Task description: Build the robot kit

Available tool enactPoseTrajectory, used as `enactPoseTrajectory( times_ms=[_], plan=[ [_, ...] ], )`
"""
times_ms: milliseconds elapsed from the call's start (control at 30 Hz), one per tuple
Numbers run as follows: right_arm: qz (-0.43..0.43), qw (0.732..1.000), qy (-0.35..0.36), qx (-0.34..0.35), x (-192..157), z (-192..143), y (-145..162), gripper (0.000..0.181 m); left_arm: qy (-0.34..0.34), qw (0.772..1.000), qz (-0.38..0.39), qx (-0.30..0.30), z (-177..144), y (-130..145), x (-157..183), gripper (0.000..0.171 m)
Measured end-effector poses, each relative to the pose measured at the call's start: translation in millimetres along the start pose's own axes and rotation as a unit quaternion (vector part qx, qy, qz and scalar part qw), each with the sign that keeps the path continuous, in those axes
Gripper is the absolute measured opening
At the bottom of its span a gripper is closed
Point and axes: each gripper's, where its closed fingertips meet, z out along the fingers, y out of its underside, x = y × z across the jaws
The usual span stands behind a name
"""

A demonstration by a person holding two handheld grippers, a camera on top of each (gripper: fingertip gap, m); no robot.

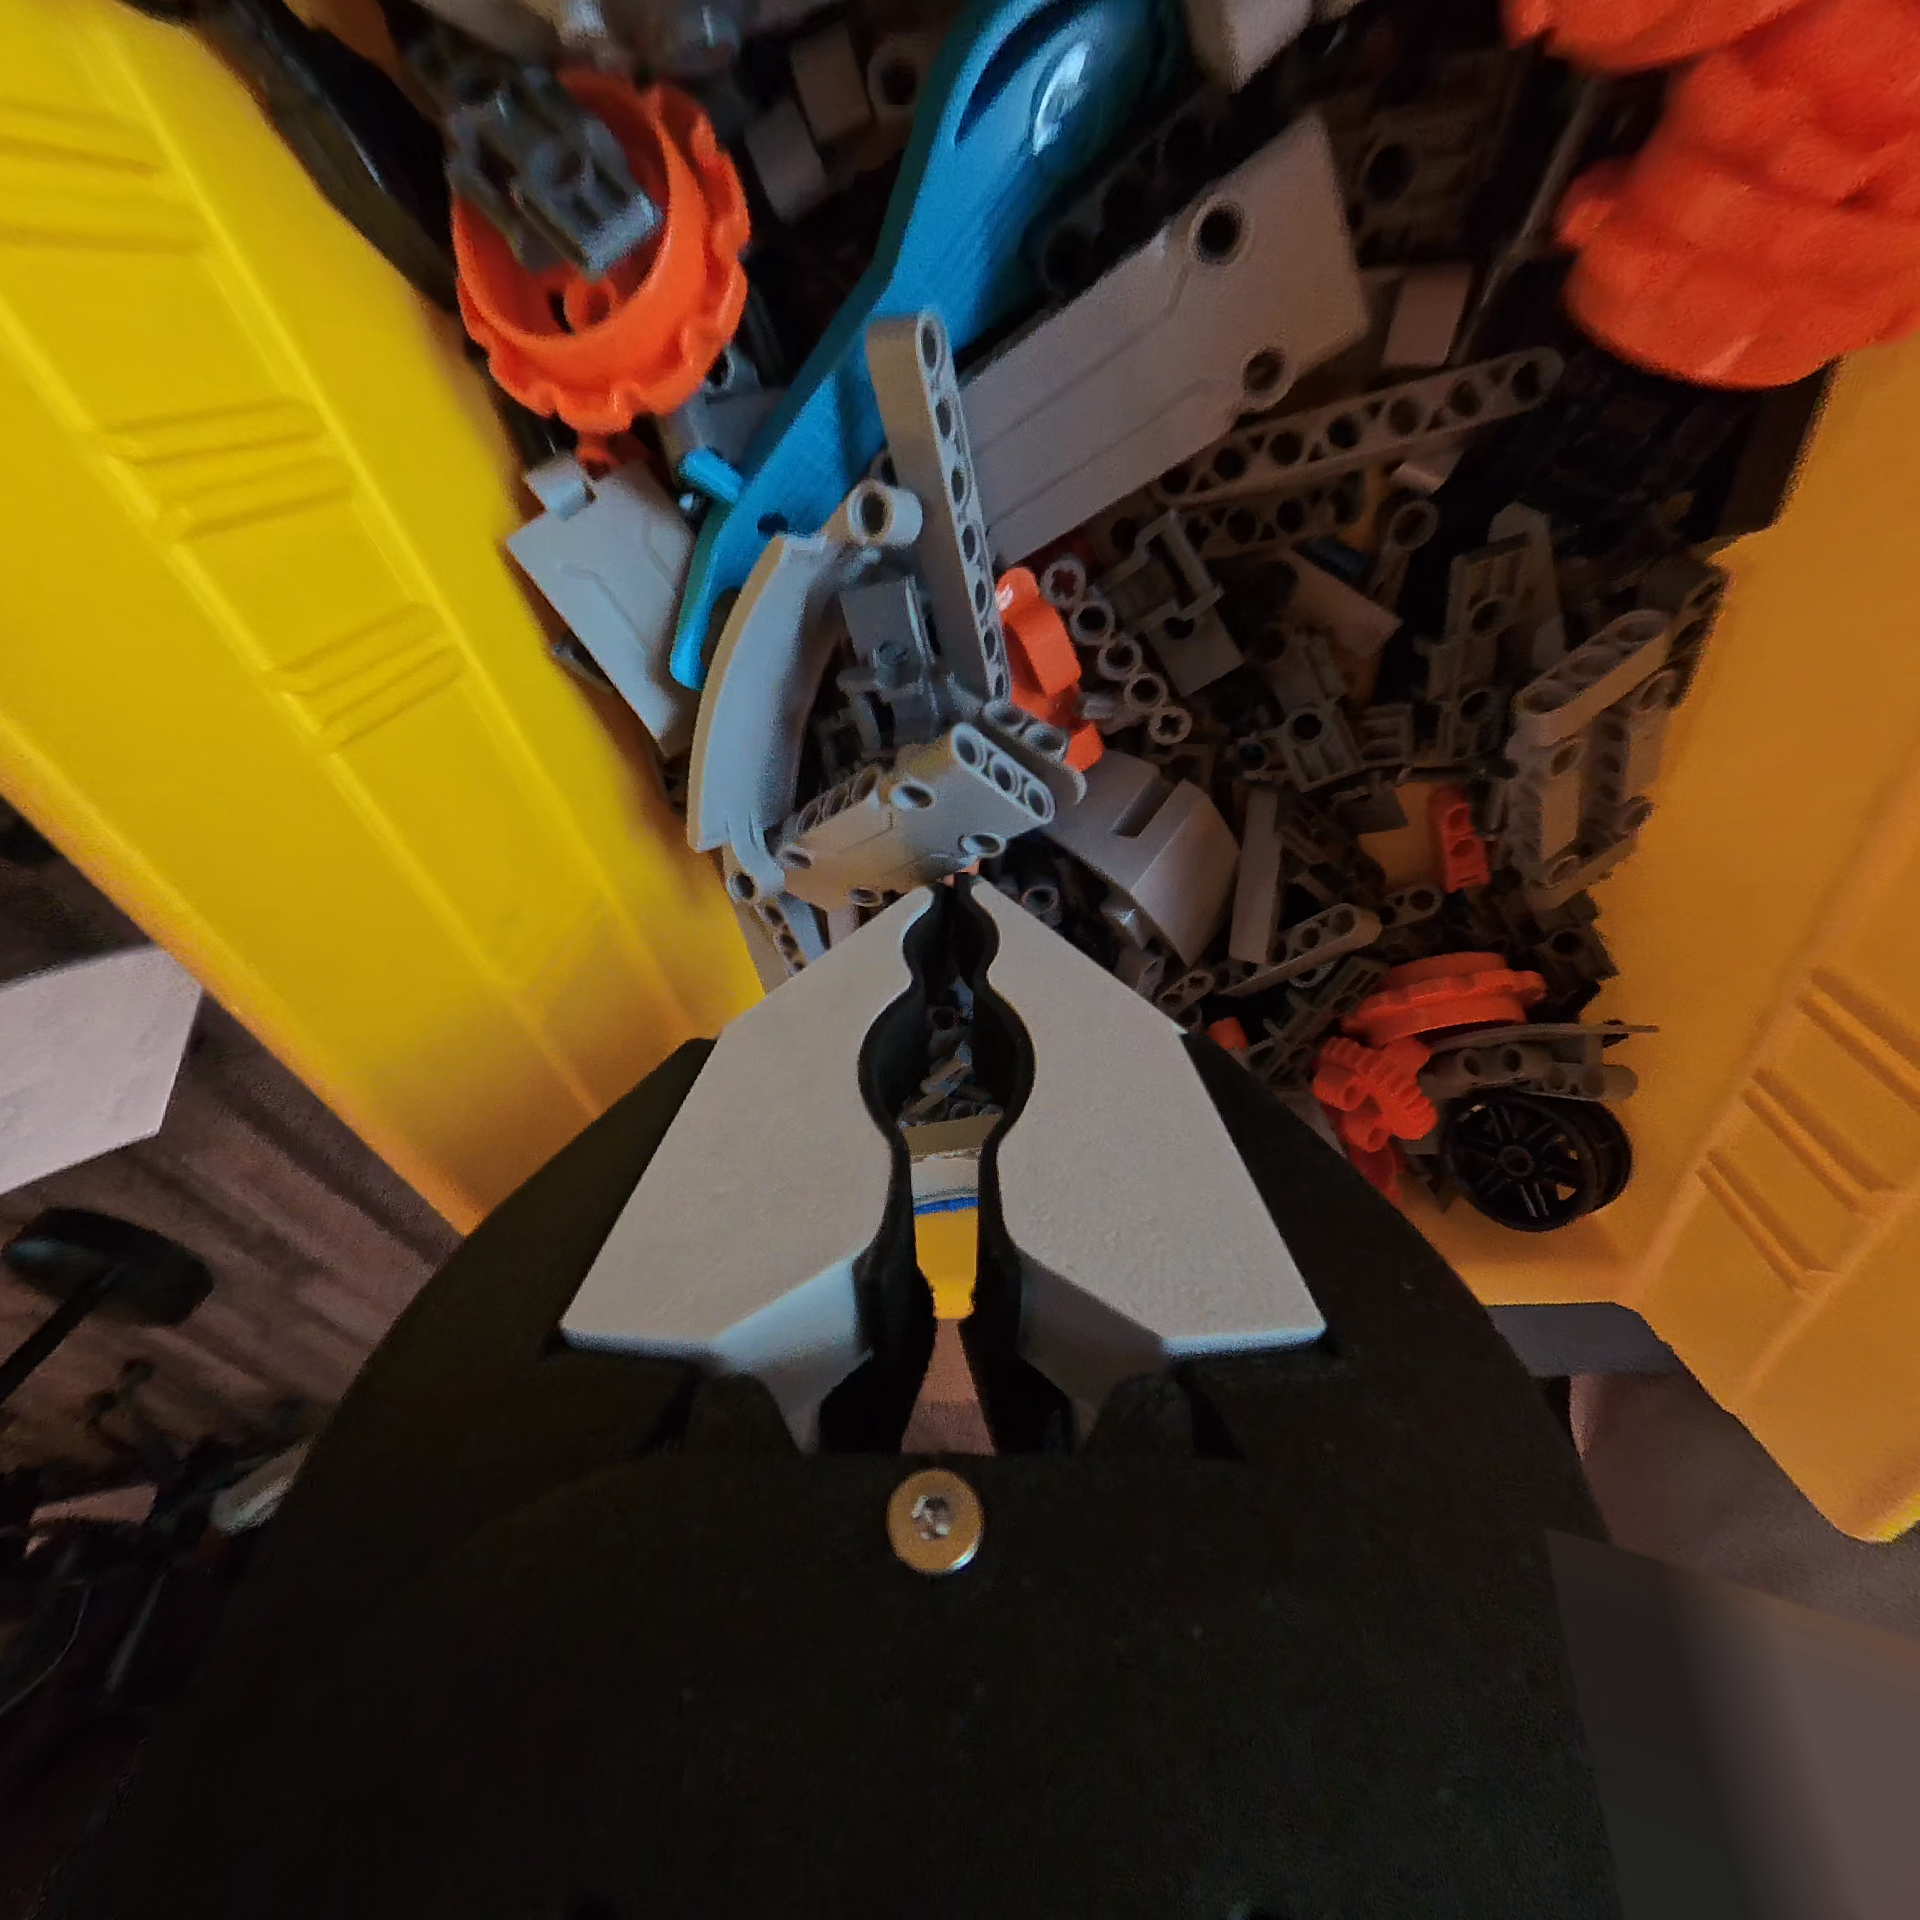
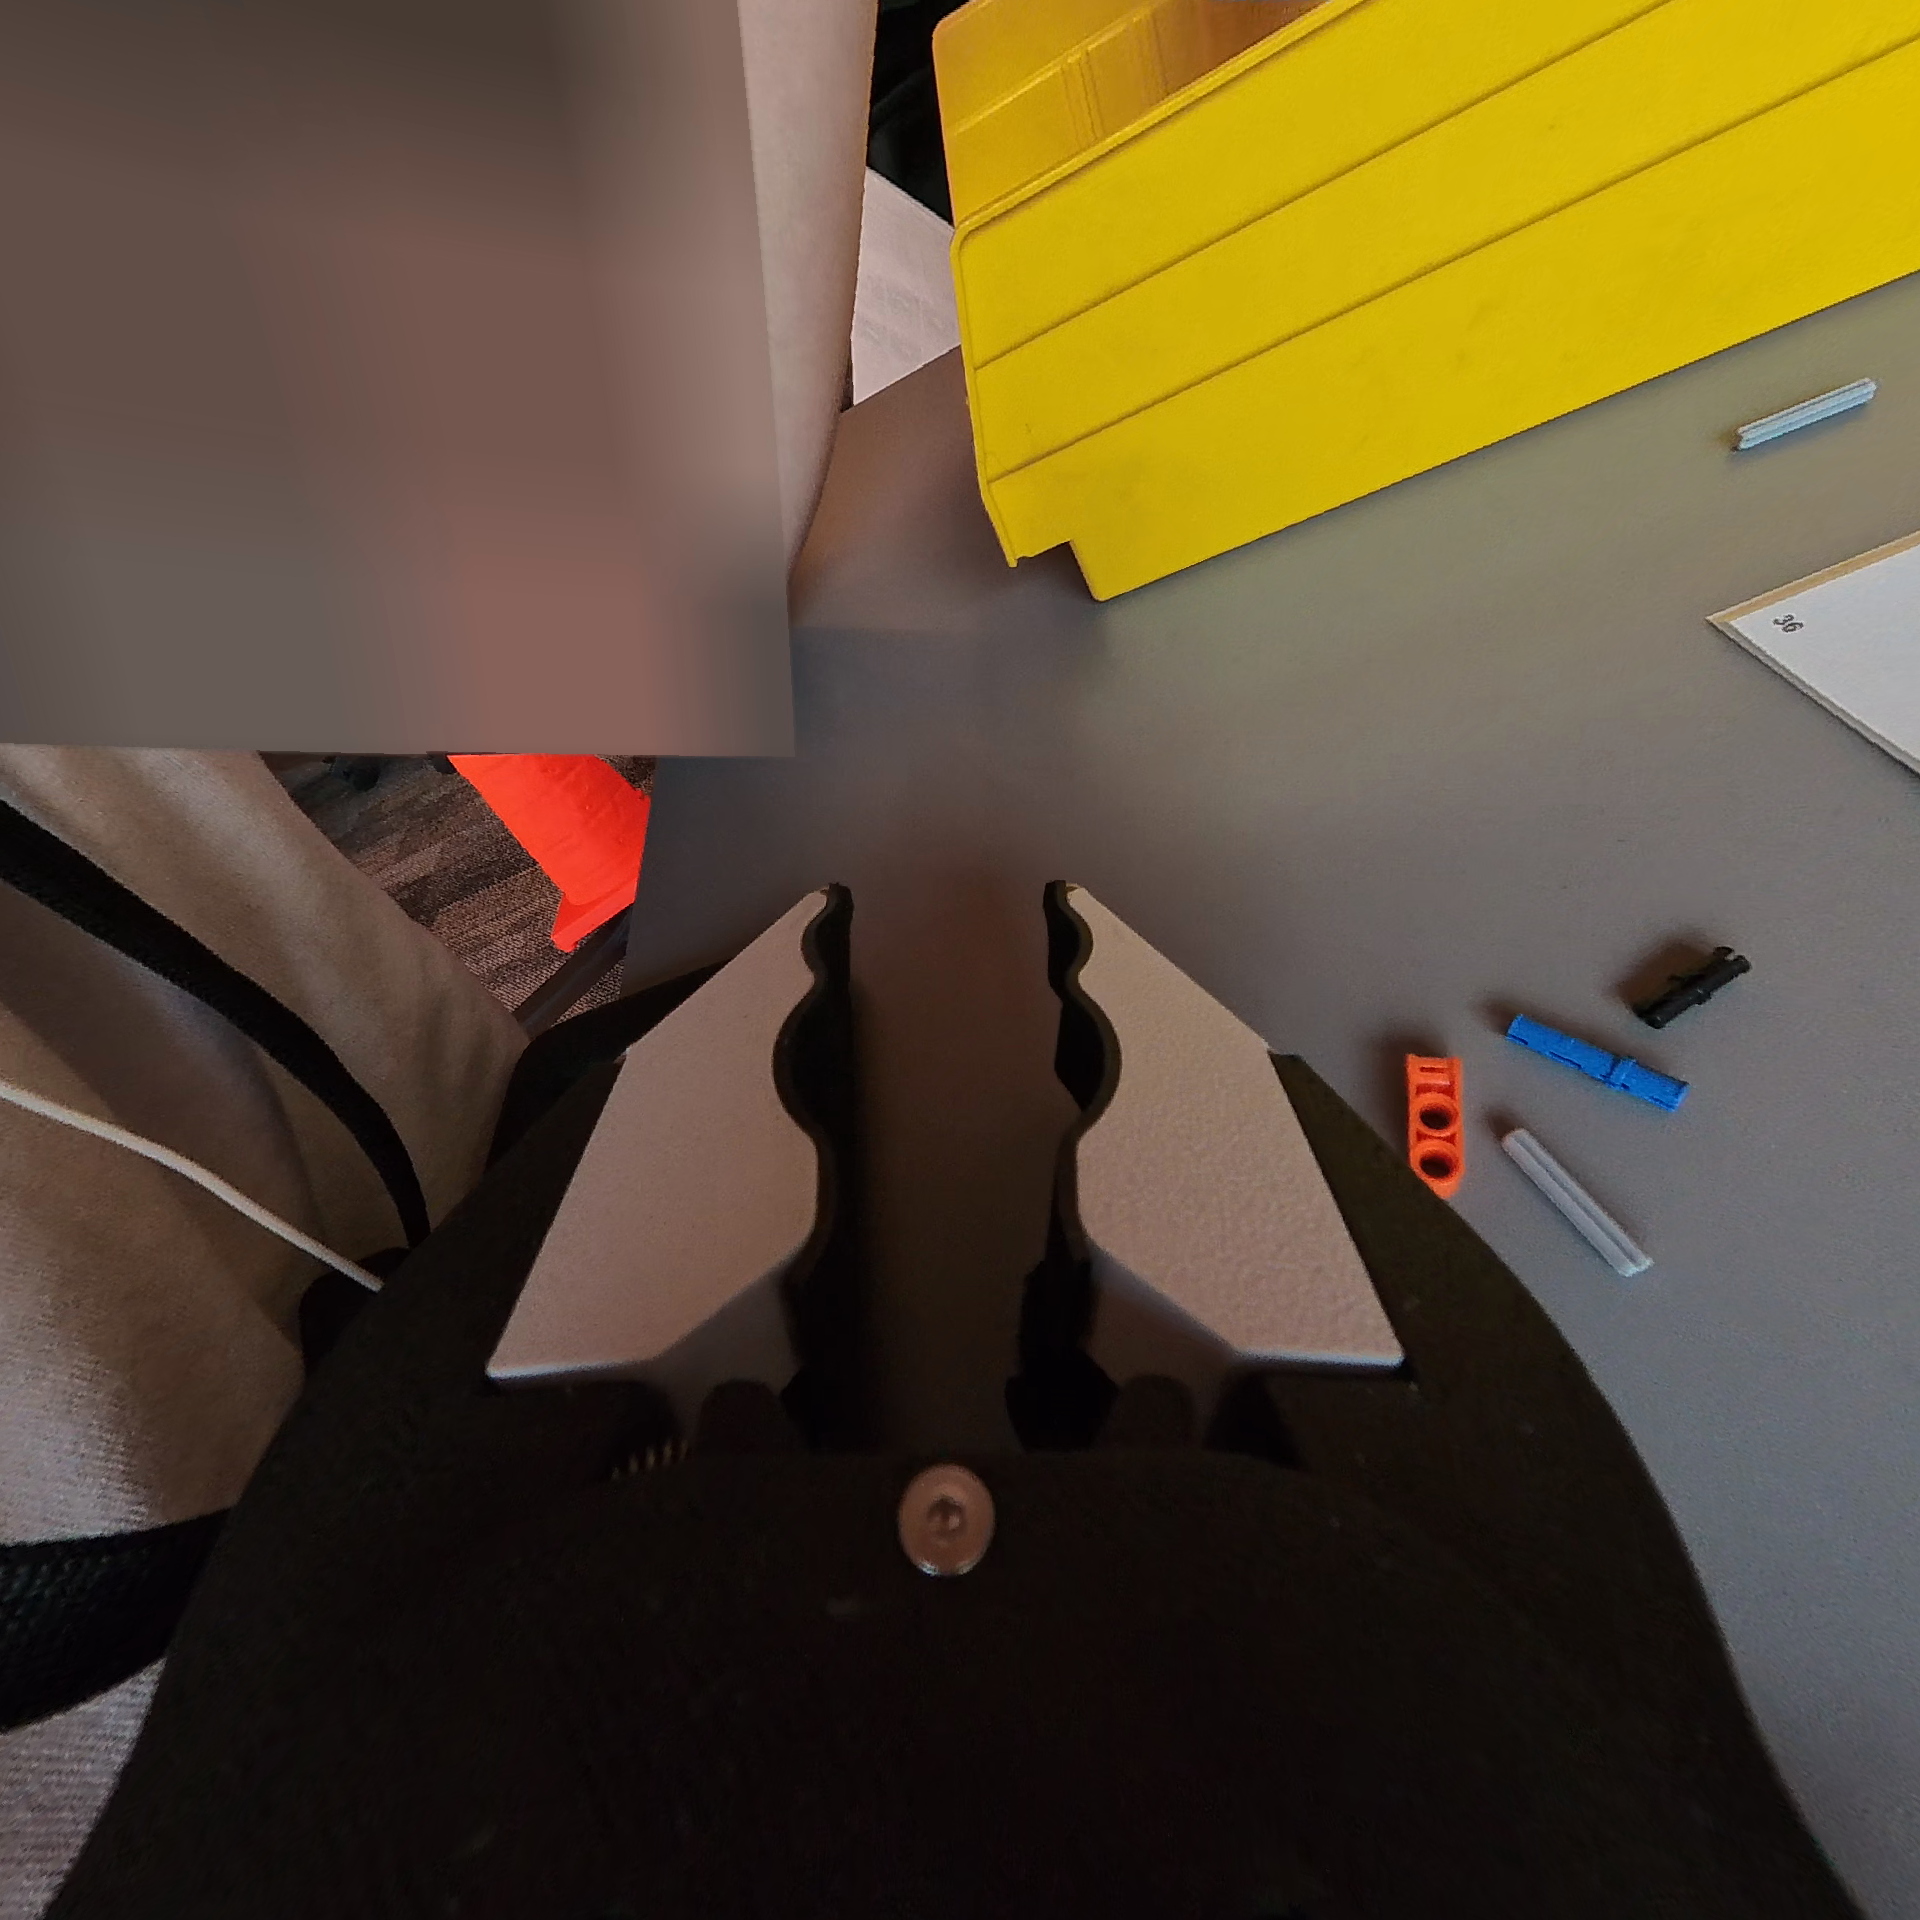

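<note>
Left claw [image 1: 954,896] is pinched together on a grey beam assembly [image 1: 914,790], held over the parts heap in the yellow bin [image 1: 312,623]. Right claw [image 2: 948,904] is apart and empty above the bench [image 2: 1351,779]; an orange connector [image 2: 1436,1122], blue pin [image 2: 1595,1062], black pin [image 2: 1688,985] and grey axle [image 2: 1574,1200] lie sorted beside it.

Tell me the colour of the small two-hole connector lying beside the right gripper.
Orange connector, clearest in the right wrist view.

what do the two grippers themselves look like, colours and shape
Both match: the left gripper and right gripper have a matte black body, one silver screw at the centre, and two pale grey wedge fingers with black wavy inner pads.
</note>
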Motion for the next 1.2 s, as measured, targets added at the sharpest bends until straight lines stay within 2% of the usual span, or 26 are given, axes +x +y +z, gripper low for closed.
enactPoseTrajectory(
  times_ms=[133,233,367,533,667,867,967,1000,1200],
  plan=[
    [0.001,1.0,-0.001,0.0,0,0,0,0.038,0.015,0.998,0.01,0.06,-14,-19,6,0.0],
    [0.0,1.0,0.0,-0.001,0,0,1,0.038,0.027,0.996,0.018,0.083,-17,-28,11,0.003],
    [0.001,1.0,-0.001,-0.003,0,1,1,0.038,0.049,0.994,0.012,0.1,-21,-34,16,0.052],
    [-0.001,1.0,-0.001,-0.003,-1,1,1,0.038,0.014,0.994,-0.033,0.103,-28,-23,-6,0.053],
    [0.0,1.0,-0.002,-0.004,-1,1,1,0.038,0.0,0.996,-0.067,0.058,-17,-4,-20,0.062],
    [-0.001,1.0,-0.002,-0.006,-1,1,2,0.038,0.01,0.998,-0.049,0.026,3,-10,-18,0.059],
    [0.0,1.0,-0.003,-0.004,-1,1,1,0.038,0.006,0.999,-0.027,0.02,7,-16,-15,0.046],
    [0.001,1.0,-0.003,-0.004,-1,1,1,0.038,0.01,1.0,-0.017,0.023,7,-18,-10,0.036],
    [0.003,1.0,-0.004,-0.004,-1,1,1,0.038,0.02,0.998,0.025,0.057,-3,-34,10,0.036]
  ],
)
